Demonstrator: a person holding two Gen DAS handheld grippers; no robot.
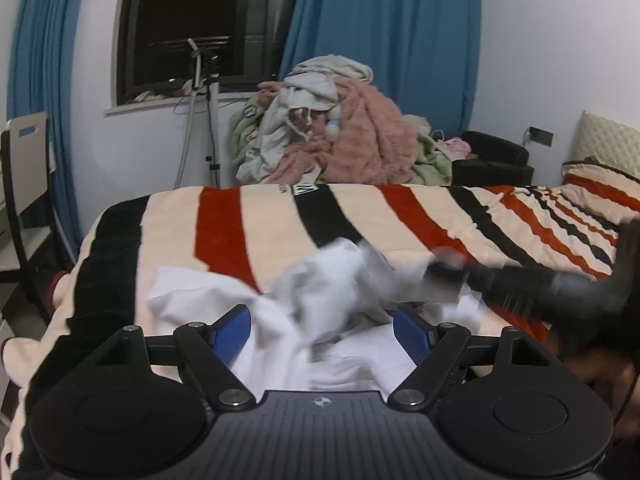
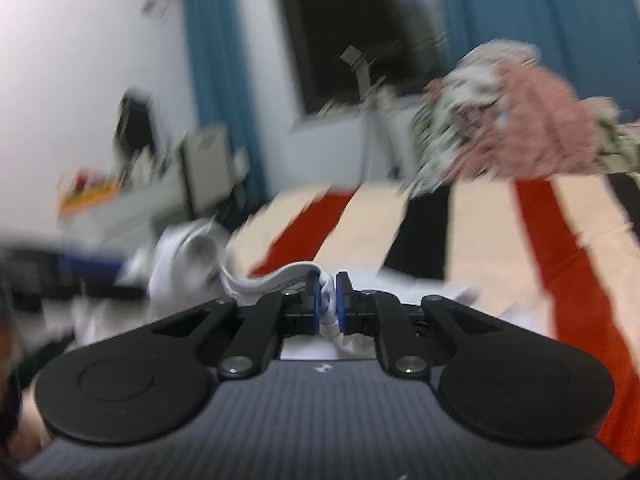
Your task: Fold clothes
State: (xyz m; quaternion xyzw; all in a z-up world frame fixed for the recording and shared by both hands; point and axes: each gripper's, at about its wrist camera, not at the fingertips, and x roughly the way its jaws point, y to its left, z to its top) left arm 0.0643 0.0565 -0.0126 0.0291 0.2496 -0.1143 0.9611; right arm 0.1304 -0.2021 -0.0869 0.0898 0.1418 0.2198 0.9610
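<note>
On the bed: a white garment [image 1: 280, 320] lies bunched near the foot-end edge, over the striped blanket [image 1: 224, 220].
Left gripper [image 1: 322, 334]: spread wide, its blue pads [image 1: 234, 332] either side of the cloth, nothing pinched between them.
Right gripper [image 2: 327, 300]: nearly closed, pinching a fold of the white garment [image 2: 240, 276] between its blue pads [image 2: 342, 300]; part of the cloth is lifted above the blanket [image 2: 492, 224]. Both views are blurred around this gripper.
Beyond the far edge: a heap of laundry [image 1: 336, 124], pink, white and green, against blue curtains [image 1: 384, 40] and a dark window [image 1: 192, 20].
</note>
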